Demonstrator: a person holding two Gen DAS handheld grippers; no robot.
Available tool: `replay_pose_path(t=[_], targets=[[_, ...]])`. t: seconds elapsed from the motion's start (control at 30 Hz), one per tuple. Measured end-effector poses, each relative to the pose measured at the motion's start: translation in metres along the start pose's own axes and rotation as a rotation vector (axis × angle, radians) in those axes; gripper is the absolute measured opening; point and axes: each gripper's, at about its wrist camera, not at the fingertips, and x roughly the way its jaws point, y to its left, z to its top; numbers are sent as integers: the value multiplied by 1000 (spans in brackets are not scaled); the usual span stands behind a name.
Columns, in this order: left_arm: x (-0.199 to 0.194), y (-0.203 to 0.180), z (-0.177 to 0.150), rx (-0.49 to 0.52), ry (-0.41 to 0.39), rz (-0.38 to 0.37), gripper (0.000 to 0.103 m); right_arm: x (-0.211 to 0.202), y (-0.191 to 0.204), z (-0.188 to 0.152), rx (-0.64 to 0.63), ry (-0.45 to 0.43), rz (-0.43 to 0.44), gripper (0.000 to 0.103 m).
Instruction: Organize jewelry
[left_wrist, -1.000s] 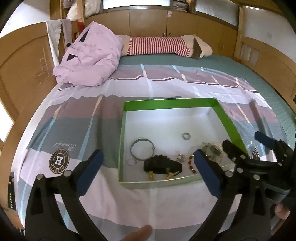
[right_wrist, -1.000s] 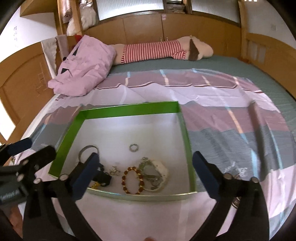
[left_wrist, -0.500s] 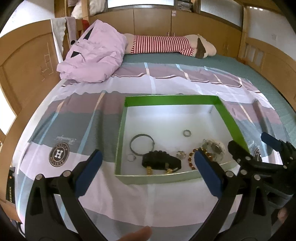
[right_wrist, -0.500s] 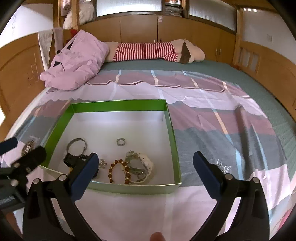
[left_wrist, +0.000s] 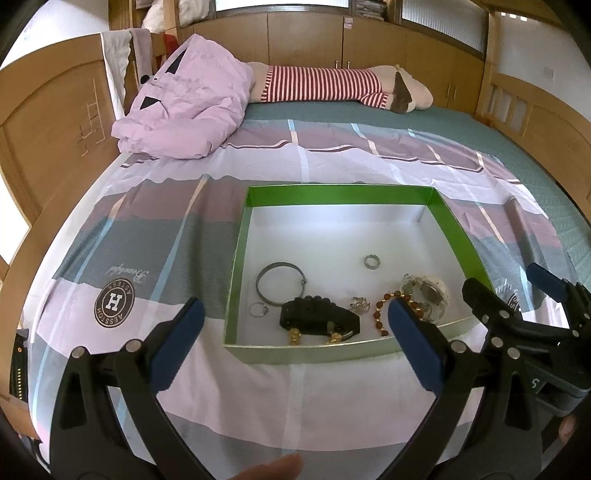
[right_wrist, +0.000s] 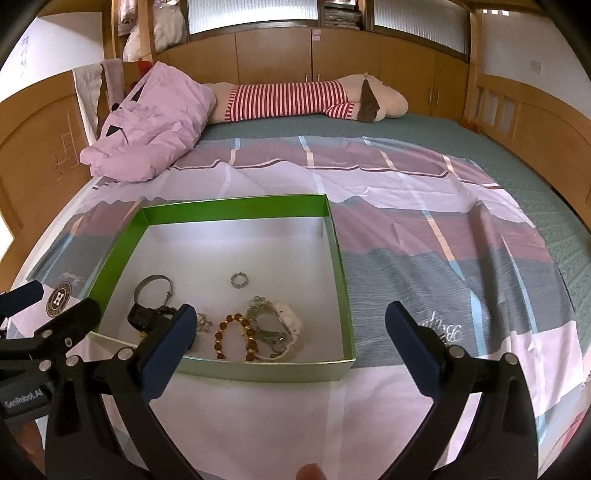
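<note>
A green-rimmed box (left_wrist: 236, 258) with a white floor lies on the bed sheet; it also shows in the right wrist view (right_wrist: 338, 254). Inside lie a silver bangle (left_wrist: 279, 284), a small silver ring (left_wrist: 371, 262), a black beaded piece (left_wrist: 317, 317), a brown bead bracelet (right_wrist: 231, 334) and a pale tangle of jewelry (left_wrist: 428, 295). My left gripper (left_wrist: 291, 347) is open and empty, near the box's front edge. My right gripper (right_wrist: 288, 347) is open and empty, just in front of the box. Each gripper shows in the other's view.
A crumpled pink quilt (left_wrist: 184, 107) and a striped plush toy (left_wrist: 332, 88) lie at the far end of the bed. Wooden bed rails (left_wrist: 40, 136) run along both sides. The striped sheet (right_wrist: 443, 258) spreads right of the box.
Both grippers have pulled back and risen a little, so the box sits farther ahead in both views. The jewelry has not moved.
</note>
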Motion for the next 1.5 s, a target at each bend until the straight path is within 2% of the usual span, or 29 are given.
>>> replay_pose_path(t=[1.5], targets=[[1,-2,-3,8,11,2,101,3,-3,-2,-3,10,-5,102]])
